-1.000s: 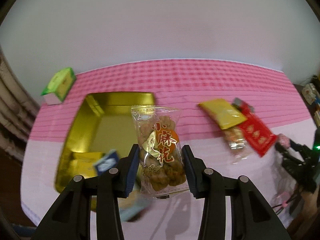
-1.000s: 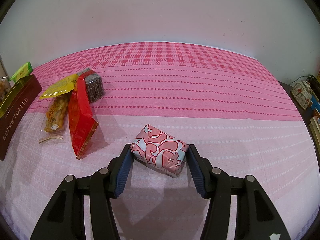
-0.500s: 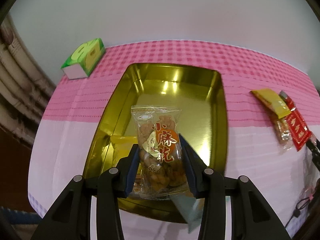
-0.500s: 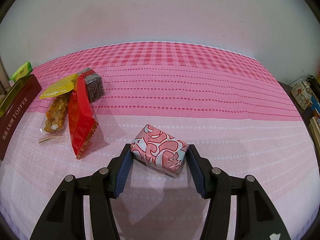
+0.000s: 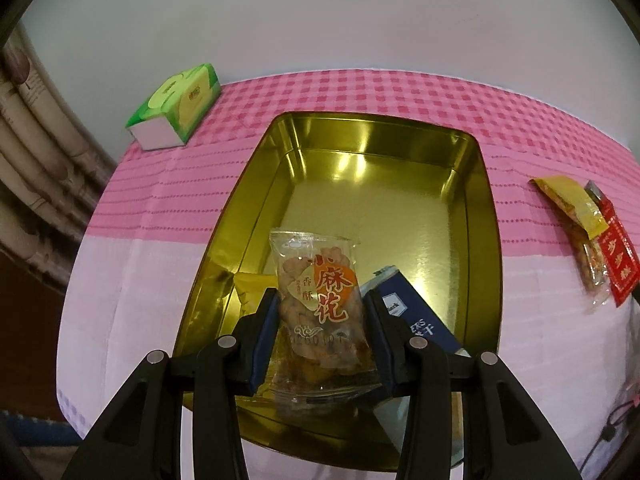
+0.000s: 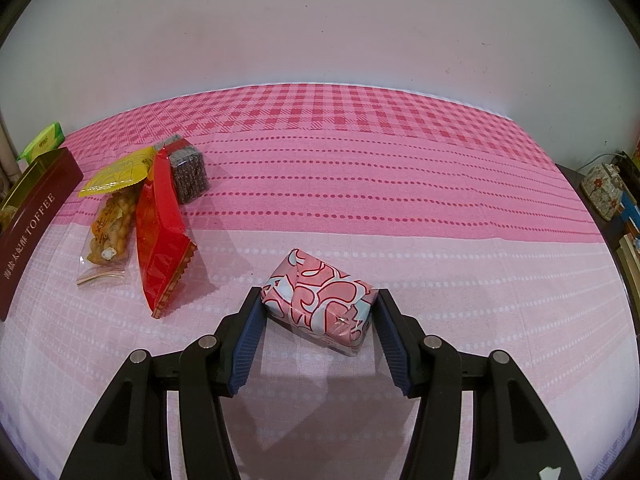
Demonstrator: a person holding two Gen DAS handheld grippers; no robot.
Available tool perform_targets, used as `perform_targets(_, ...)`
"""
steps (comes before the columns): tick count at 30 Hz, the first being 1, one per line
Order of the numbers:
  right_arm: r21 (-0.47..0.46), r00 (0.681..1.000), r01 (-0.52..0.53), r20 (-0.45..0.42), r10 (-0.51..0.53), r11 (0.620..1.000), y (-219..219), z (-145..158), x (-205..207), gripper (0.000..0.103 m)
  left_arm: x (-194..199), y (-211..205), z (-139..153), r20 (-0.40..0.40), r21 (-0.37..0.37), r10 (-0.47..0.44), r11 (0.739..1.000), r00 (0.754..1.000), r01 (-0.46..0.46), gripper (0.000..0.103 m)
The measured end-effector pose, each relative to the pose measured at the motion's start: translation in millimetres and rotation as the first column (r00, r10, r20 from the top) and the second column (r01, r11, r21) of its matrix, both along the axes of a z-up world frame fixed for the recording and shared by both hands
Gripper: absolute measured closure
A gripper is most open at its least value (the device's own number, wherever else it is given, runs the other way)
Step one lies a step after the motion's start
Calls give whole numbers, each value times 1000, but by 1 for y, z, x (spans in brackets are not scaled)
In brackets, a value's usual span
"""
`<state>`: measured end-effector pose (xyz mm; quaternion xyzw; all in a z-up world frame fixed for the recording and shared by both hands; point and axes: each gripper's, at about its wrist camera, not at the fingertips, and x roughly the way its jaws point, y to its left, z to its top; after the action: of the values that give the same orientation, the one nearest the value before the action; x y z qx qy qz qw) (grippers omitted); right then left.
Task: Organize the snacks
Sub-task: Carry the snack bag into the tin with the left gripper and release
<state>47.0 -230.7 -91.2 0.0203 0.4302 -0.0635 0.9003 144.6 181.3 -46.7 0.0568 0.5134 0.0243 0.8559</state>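
At the far left of the left wrist view, the green tissue box (image 5: 176,106) sat on the pink checked surface (image 5: 400,92), larger and nearer than a second before. The gold tin (image 5: 478,184), which had lain off to the left and then half filled the view, now spread wide below the left gripper (image 5: 320,334). Its fingers (image 5: 264,336) were clenched on the clear twist-snack packet (image 5: 320,308), which hung upright over the tin's near end, lower in it than half a second earlier. A yellow packet (image 5: 250,286) lay in the tin just left of it and a dark blue packet (image 5: 416,314) leaned just right. The yellow-topped bag (image 5: 576,216) and red packet (image 5: 618,268) had slid out to the right edge.

In the right wrist view nothing had shifted: the tin's brown TOFFEE side (image 6: 32,224), the yellow-topped bag (image 6: 110,208), red packet (image 6: 160,240) and dark block (image 6: 188,174) lay at left, and the right gripper (image 6: 318,316) had its fingers (image 6: 250,332) against the ends of the pink patterned parcel (image 6: 320,310), resting on the surface.
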Motion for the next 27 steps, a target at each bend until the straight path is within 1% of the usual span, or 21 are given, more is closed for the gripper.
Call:
perform_targets(2,-1,1000,0,0,0,1000,1,0,0,52,-1,0,0,0,2,-4,1000,1000,4,58)
perform_targets(4,-2,1000,0,0,0,1000,1,0,0,52,-1,0,1,1,7,-5,1000,1000,5,53)
perform_targets(6,-2,1000,0,0,0,1000,1,0,1,52,-3,1,3,7,0,-7,1000,1000,7,41)
perform_targets(9,-3,1000,0,0,0,1000,0,0,0,52,-10,1,10,34,-9,-17,1000,999,17,35)
perform_targets(14,-7,1000,-2,-1,2,1000,0,0,1,52,-18,0,23,64,0,-31,1000,997,31,34)
perform_targets(17,-6,1000,-2,-1,2,1000,0,0,1,52,-27,2,32,85,1,-32,999,996,32,30)
perform_targets(20,-6,1000,-1,0,1,1000,0,0,1,52,-39,6,39,109,-6,-27,1000,994,28,28)
perform_targets(27,0,1000,9,0,-9,1000,0,1,1,53,-67,24,45,144,11,15,1000,989,-17,24)
